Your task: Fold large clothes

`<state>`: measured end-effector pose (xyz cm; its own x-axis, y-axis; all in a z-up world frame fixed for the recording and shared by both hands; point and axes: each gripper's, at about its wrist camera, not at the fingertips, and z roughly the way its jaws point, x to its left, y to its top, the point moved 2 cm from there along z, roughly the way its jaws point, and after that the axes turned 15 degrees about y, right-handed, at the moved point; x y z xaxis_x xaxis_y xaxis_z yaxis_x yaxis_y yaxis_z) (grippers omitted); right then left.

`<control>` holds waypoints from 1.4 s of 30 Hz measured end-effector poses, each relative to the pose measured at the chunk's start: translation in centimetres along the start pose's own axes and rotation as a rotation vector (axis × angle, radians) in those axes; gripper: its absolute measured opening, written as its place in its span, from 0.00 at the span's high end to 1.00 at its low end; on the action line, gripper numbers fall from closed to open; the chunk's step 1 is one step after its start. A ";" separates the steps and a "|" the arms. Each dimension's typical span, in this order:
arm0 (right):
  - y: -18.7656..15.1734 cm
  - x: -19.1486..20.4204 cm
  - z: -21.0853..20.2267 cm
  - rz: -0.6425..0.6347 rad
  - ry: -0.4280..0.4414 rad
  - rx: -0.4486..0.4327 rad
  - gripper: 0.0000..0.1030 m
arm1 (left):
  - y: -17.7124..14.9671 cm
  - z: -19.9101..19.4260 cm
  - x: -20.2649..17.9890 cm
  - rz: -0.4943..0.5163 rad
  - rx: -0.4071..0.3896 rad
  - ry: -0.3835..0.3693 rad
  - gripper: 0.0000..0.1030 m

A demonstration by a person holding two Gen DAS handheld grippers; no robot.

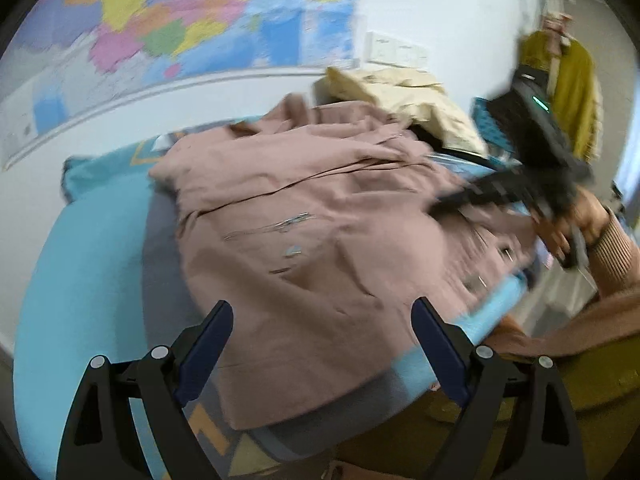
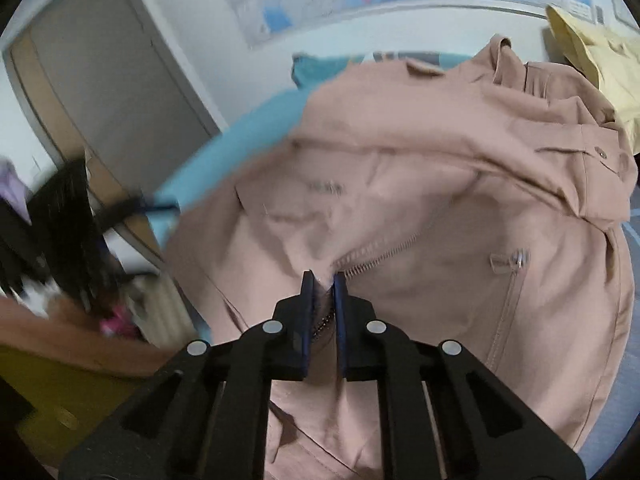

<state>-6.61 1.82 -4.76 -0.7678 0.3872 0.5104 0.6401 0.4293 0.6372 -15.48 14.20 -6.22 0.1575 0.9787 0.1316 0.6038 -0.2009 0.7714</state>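
Note:
A large dusty-pink zip jacket [image 1: 304, 232] lies rumpled across the bed. My left gripper [image 1: 320, 306] hovers open over its near hem, nothing between its blue pads. In the right wrist view my right gripper [image 2: 322, 280] is shut on the pink jacket [image 2: 440, 184], pinching the fabric at the zipper edge, with zipper teeth showing between the pads. From the left wrist view the right gripper [image 1: 472, 196] is a dark blur at the jacket's right side, held by a hand [image 1: 576, 220] in a ribbed sleeve.
The bed has a teal sheet [image 1: 80, 260] and a patterned cover. A cream garment [image 1: 400, 96] lies heaped behind the jacket, against the white wall with a coloured map [image 1: 160, 20]. A mustard garment [image 1: 572, 92] hangs at the far right. A door [image 2: 112, 92] stands left.

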 end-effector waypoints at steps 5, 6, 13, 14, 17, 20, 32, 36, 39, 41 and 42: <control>2.7 -1.5 -0.6 0.043 0.004 -0.079 0.90 | -0.7 -0.8 -3.9 0.106 -0.033 -0.142 0.15; 3.2 -2.0 -0.7 0.050 -0.026 -0.093 0.90 | -1.0 -0.7 -4.6 0.130 -0.027 -0.159 0.16; 2.1 -2.4 0.9 0.068 -0.027 -0.055 0.91 | -2.2 3.7 -8.8 0.227 0.093 -0.215 0.25; 1.9 -2.2 0.9 0.060 -0.020 -0.055 0.90 | -2.2 5.1 -8.8 0.207 0.138 -0.198 0.27; 1.6 -1.4 0.1 0.040 -0.033 -0.081 0.86 | -1.5 5.5 -7.6 0.105 0.127 -0.239 0.27; 1.3 -1.1 -1.0 0.035 -0.040 -0.105 0.86 | -1.6 5.6 -6.2 0.032 0.123 -0.224 0.27; -7.8 6.4 -0.5 -0.149 0.094 0.099 0.64 | 2.3 7.0 -3.9 -0.037 0.048 -0.140 0.27; -10.0 4.7 1.9 -0.103 -0.005 0.187 0.66 | 3.3 8.9 -3.0 -0.074 0.082 -0.147 0.27; -10.3 4.5 0.9 -0.105 -0.055 0.150 0.68 | 3.4 8.8 -2.4 -0.083 0.075 -0.126 0.27; -10.1 4.4 0.1 -0.108 -0.089 0.118 0.68 | 3.2 8.0 -2.0 -0.084 0.061 -0.116 0.27; -9.8 4.4 -0.2 -0.111 -0.103 0.102 0.68 | 3.1 7.5 -2.1 -0.074 0.057 -0.103 0.27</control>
<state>-16.30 -0.83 -8.67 -0.8302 0.4125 0.3751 0.5554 0.5526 0.6215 -8.05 11.22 -8.77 0.1883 0.9821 0.0086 0.6601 -0.1330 0.7393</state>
